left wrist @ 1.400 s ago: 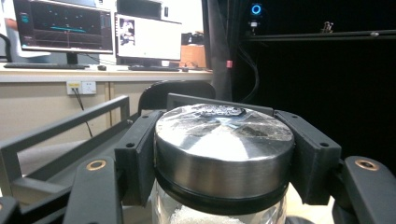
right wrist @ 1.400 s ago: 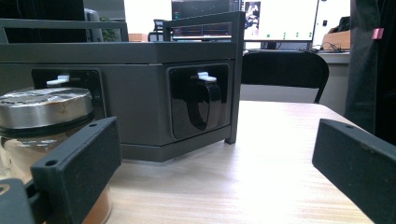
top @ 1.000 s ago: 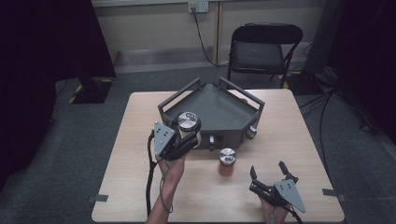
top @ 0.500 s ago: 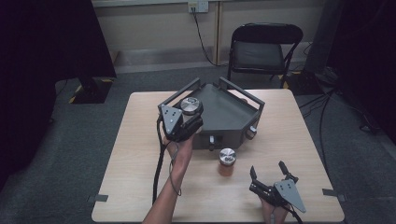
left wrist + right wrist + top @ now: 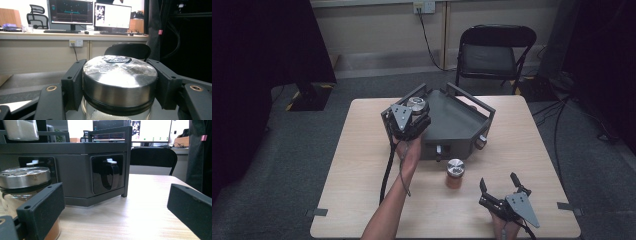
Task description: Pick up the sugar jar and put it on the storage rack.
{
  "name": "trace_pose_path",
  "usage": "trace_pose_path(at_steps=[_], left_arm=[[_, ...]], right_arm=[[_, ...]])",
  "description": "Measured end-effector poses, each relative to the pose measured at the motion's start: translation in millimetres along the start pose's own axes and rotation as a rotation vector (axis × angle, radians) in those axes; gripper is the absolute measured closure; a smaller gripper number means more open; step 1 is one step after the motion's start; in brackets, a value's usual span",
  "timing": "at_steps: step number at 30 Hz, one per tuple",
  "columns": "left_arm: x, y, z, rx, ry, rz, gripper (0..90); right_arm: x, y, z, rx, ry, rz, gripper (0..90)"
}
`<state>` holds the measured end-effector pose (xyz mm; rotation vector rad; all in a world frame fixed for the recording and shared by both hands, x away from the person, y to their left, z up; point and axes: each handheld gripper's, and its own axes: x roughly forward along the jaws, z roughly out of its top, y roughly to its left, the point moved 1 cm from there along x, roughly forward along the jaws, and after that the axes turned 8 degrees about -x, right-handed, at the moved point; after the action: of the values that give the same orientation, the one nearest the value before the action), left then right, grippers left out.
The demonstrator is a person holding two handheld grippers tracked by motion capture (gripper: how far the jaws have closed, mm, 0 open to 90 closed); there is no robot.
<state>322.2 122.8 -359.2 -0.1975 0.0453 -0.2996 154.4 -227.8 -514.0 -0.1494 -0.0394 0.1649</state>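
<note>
1. Jar with the steel lid: your left gripper has it pinched. In the left gripper view both black pads press against the lid's sides, one at the left of the frame and one at the right, and glass with a pale filling shows just under the lid at the bottom edge.
2. In the high view you see that jar just left of centre, at the left corner of the dark grey rack, with your left hand reaching up from the bottom of the frame.
3. From that view you cannot tell whether the jar's base touches the rack or hangs above it.
4. Your right gripper sits at the lower right of the high view, low over the wooden table. Its jaws are spread wide with nothing between them.
5. A second jar, steel-lidded with an orange-brown filling, stands on the table below the rack's front wall, between your two hands and apart from both grippers.
6. In the right gripper view that second jar stands at the left edge, behind the left pad; whether the pad touches it you cannot tell.
7. A black folding chair stands beyond the table, at the upper middle of the high view.
</note>
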Motion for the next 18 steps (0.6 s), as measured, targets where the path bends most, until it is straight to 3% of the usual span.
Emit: trace_pose_path(at_steps=[9, 18], left_arm=[[7.6, -5.3, -5.4, 0.0, 0.02, 0.005, 35.6], [10.7, -0.6, -8.2, -0.011, 0.046, 0.007, 35.6]], right_arm=[[0.0, -0.5, -0.1, 0.0, 0.0, 0.003, 0.4], [0.0, -0.6, 0.0, 0.0, 0.0, 0.004, 0.4]])
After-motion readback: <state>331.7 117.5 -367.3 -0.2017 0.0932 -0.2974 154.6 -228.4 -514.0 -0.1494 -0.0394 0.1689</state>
